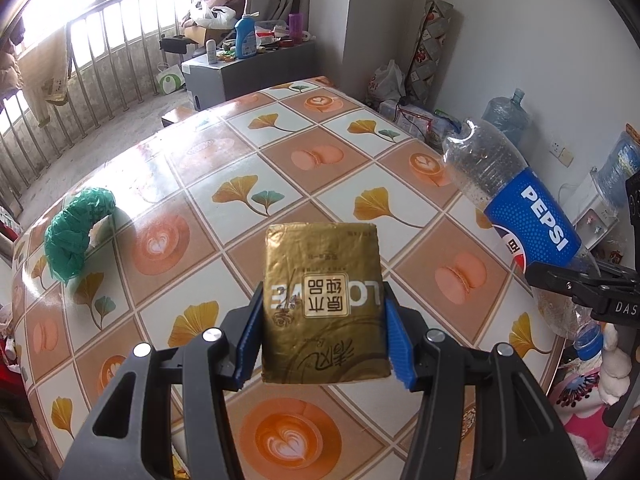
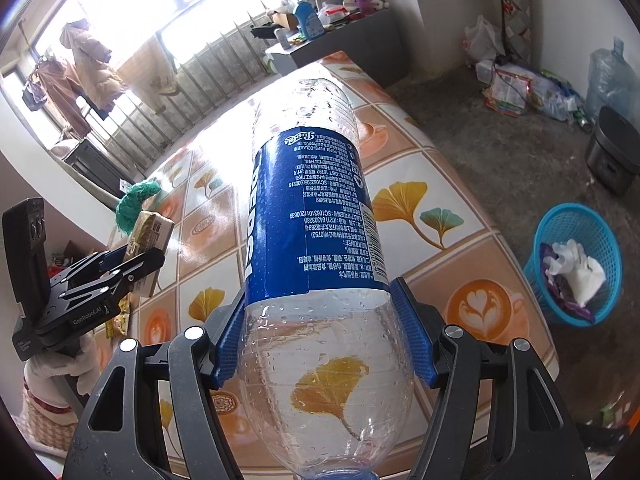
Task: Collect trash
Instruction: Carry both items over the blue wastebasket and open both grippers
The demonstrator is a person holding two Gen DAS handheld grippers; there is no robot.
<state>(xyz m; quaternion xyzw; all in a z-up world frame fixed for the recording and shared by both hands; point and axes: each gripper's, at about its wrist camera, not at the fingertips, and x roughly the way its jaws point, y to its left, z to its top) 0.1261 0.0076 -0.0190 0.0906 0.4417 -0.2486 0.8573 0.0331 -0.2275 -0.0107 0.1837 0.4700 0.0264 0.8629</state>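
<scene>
We are holding two pieces of trash clear of the desk, one in each gripper. Nearest in the left wrist view, the left gripper is gripping a gold tissue packet: both blue pads are pressing on its side edges and the packet is projecting forward, lifted above the tablecloth. In the right wrist view, the right gripper is clamping an empty Pepsi bottle across its lower clear section, just below the blue label, with the base pointing away and the cap end near the camera.

For the step in hand, we are judging that both items should be carried to the blue basket, which is standing on the floor just beyond the right desk edge and already holding paper scraps. We recommend keeping both grips steady, since the bottle wall is thin and likely to flex or slip, and moving the long bottle first so its far end does not swing into the left gripper.

Farther out, a crumpled green bag is lying near the left side of the desk, apart from both grippers, and appears to be trash not yet collected. The middle of the desk is offering open room; the right edge drops to bare floor around the basket, with a dark appliance beyond it
</scene>
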